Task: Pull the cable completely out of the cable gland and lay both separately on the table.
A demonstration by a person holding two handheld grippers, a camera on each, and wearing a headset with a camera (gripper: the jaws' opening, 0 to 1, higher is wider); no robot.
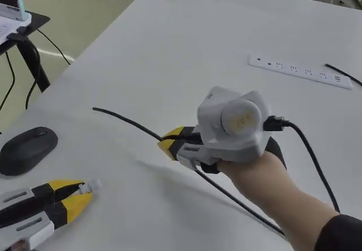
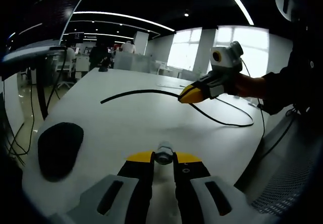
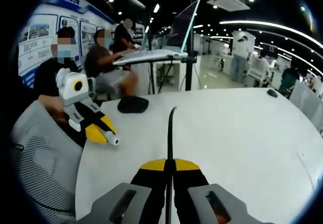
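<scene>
Pinching the cable gland [image 1: 90, 186] between its yellow tips, the left gripper [image 1: 83, 193] sits low over the white table [image 1: 169, 47], just beside the black mouse [image 1: 28, 149] on the person's side of it. The small pale gland pokes out past the tips, and no cable runs into it.

Well apart from the mouse, off to its right in the head view, the right gripper [image 1: 167, 141] has its jaws pressed together on the black cable [image 1: 124, 120]. From that grip the cable's free end reaches back toward the mouse, stops short of it and looks lifted off the tabletop. The rest trails away from the mouse, under the person's hand [image 1: 254, 169], along the table.

Farther from the mouse than the right gripper lies a white power strip [image 1: 300, 70].
</scene>
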